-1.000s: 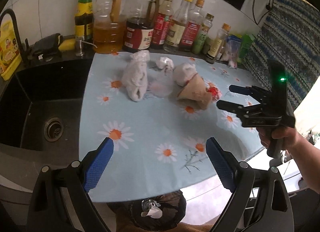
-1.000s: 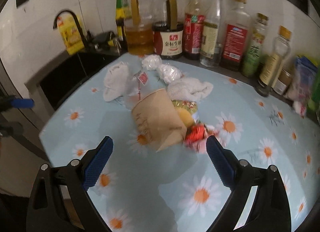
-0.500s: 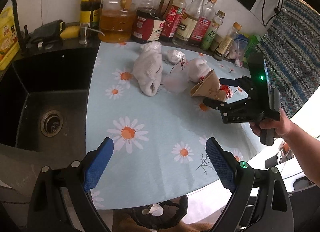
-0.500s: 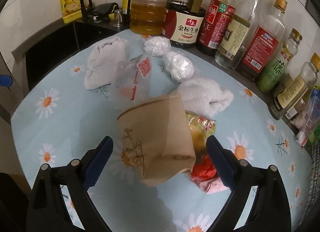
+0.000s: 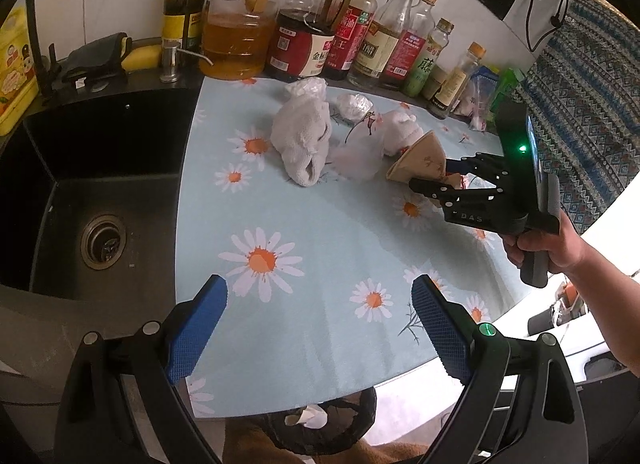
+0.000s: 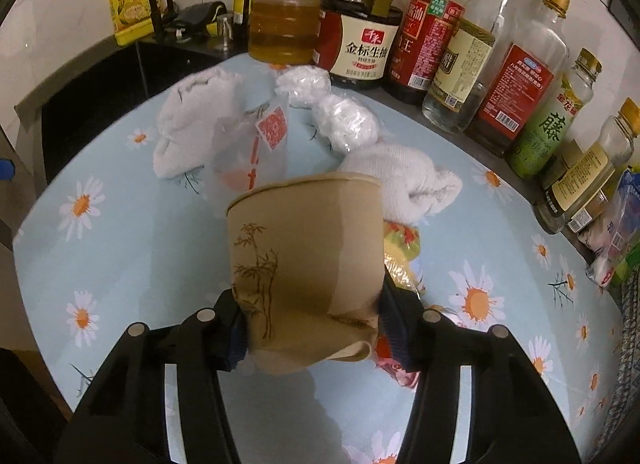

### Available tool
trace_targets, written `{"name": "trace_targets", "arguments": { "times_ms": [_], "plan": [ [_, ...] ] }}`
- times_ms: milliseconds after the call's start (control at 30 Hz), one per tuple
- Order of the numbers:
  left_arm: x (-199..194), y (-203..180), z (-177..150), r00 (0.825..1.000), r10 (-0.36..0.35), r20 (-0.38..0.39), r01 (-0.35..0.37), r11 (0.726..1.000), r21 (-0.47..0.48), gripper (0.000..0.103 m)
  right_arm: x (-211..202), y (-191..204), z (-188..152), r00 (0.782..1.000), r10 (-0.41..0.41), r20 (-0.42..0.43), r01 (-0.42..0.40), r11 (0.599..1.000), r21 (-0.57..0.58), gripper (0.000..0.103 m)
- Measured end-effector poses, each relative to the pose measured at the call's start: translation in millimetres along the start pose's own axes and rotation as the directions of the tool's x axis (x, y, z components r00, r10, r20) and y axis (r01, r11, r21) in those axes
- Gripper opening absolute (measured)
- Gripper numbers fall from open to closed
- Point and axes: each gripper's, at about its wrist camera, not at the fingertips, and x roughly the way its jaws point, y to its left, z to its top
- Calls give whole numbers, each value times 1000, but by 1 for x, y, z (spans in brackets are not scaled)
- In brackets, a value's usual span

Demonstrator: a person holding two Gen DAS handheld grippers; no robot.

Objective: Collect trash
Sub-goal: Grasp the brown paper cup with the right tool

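At the centre of the right wrist view, the right gripper (image 6: 310, 318) has its fingers clenched on a crushed brown paper cup (image 6: 304, 260) lying on the daisy-patterned bench (image 6: 120, 248). White cloths (image 6: 188, 124) and plastic wrappers (image 6: 252, 152) lie behind it. In the left wrist view, the left gripper (image 5: 318, 322) is at bottom centre, fingers released and empty.

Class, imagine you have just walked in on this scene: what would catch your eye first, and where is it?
First, the crushed brown paper cup lying on the daisy-print tablecloth, pinched in the right gripper. Behind it, a row of sauce and oil bottles lines the wall. The left gripper hangs open over the cloth's near edge.
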Motion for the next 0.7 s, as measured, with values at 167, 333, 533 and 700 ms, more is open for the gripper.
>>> {"name": "trace_targets", "arguments": {
  "times_ms": [167,333,533,700],
  "plan": [
    [4,0,11,1000,-3,0,3,1000,12,91,-16,-4,2,999,32,30,-33,998,57,54],
    [13,2,33,1000,-7,-4,7,999,31,91,-45,0,0,996,42,79,-49,995,88,54],
    [35,6,70,1000,2,-16,-1,997,78,91,-84,10,-2,988,53,143,-75,985,156,54],
    [69,14,98,997,46,-66,-40,994,99,91,-101,18,-12,985,59,163,-102,958,268,54]
  ]
}}
